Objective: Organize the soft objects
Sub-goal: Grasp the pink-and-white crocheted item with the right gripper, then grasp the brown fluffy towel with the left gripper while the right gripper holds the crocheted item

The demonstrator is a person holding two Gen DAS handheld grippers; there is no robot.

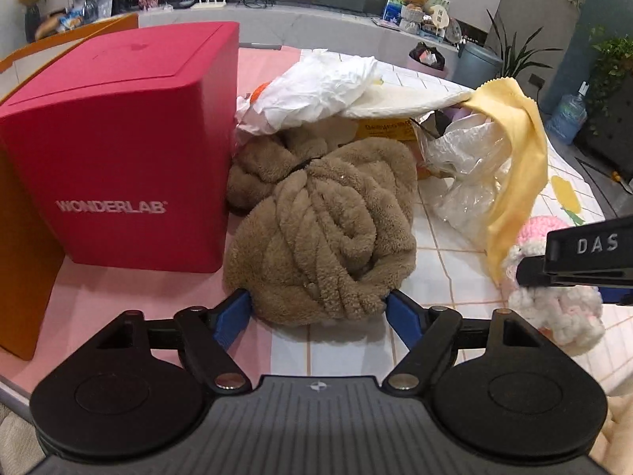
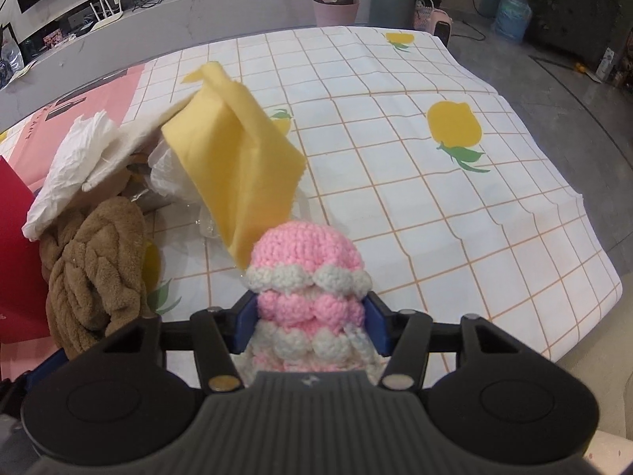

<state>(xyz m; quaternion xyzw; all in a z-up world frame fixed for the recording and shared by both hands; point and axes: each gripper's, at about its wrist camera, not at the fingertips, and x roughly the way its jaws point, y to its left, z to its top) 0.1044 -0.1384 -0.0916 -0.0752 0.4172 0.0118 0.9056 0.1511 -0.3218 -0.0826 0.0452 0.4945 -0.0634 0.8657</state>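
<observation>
A brown fluffy knotted cloth [image 1: 328, 229] lies on the table beside a red box [image 1: 118, 146]. My left gripper [image 1: 318, 308] has its blue fingers [image 1: 233, 314] pressed against both sides of the cloth's near end. My right gripper [image 2: 310, 324] is shut on a pink and white crocheted hat [image 2: 306, 277], which also shows at the right of the left wrist view [image 1: 554, 304]. A yellow cloth [image 2: 237, 158] drapes over clear plastic bags [image 1: 463, 174]. The brown cloth shows at the left in the right wrist view [image 2: 95, 269].
White crumpled bags [image 1: 316, 87] and a cream cloth [image 1: 399, 101] lie on the pile behind. An orange box wall [image 1: 19, 277] stands at far left. The checked tablecloth with yellow fruit prints [image 2: 435, 182] stretches to the right. The table edge [image 2: 593, 308] runs at right.
</observation>
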